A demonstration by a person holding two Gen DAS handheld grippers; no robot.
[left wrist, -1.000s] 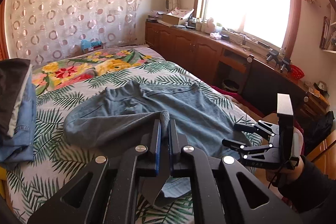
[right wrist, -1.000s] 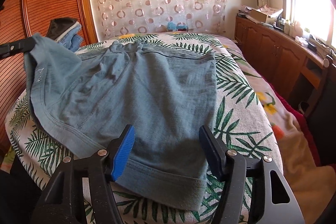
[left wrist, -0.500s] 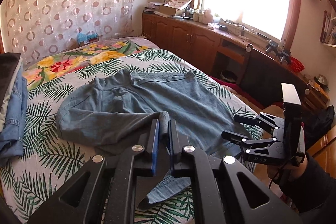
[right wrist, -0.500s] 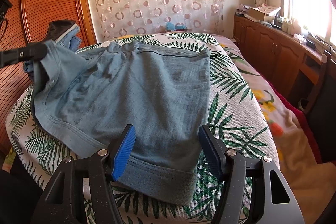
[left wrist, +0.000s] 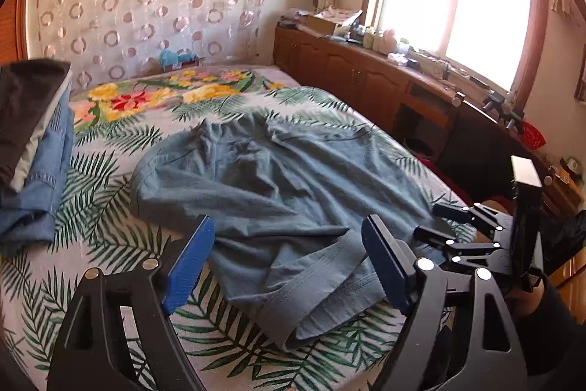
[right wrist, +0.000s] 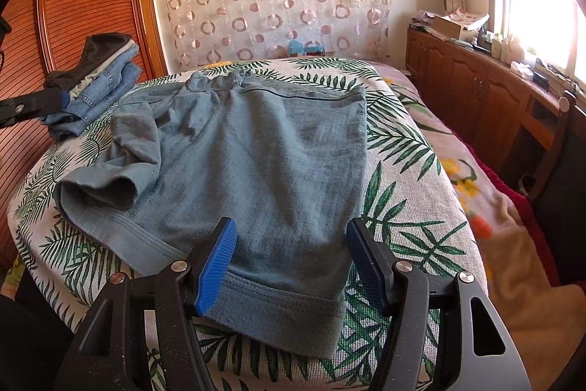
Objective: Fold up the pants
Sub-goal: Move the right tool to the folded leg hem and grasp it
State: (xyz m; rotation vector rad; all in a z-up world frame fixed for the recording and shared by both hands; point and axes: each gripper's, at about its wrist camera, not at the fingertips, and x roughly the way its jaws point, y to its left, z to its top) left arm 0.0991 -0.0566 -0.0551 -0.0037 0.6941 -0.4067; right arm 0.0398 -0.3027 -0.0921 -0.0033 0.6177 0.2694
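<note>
Grey-blue short pants (left wrist: pixel 271 193) lie spread on the bed; in the right wrist view (right wrist: pixel 263 163) one leg hem points at the camera and the other leg is dropped in a loose fold at the left (right wrist: pixel 121 167). My left gripper (left wrist: pixel 289 255) is open and empty, just above the crumpled hem. My right gripper (right wrist: pixel 289 262) is open, its blue pads straddling the near leg hem above the cloth. The right gripper also shows in the left wrist view (left wrist: pixel 461 233); the left gripper's tip shows at the left of the right wrist view (right wrist: pixel 33 105).
The bed has a palm-leaf and flower cover (right wrist: pixel 403 171). A stack of folded jeans and dark clothes (right wrist: pixel 95 79) sits at the bed's far left corner (left wrist: pixel 33 149). A wooden cabinet (right wrist: pixel 476 94) runs under the window on the right. A slatted wooden wardrobe (right wrist: pixel 73 6) stands at the left.
My left gripper was shut on a pants leg and holding it up; it has opened and the leg has dropped onto the pants in a loose fold. The right gripper stayed open over the hem.
</note>
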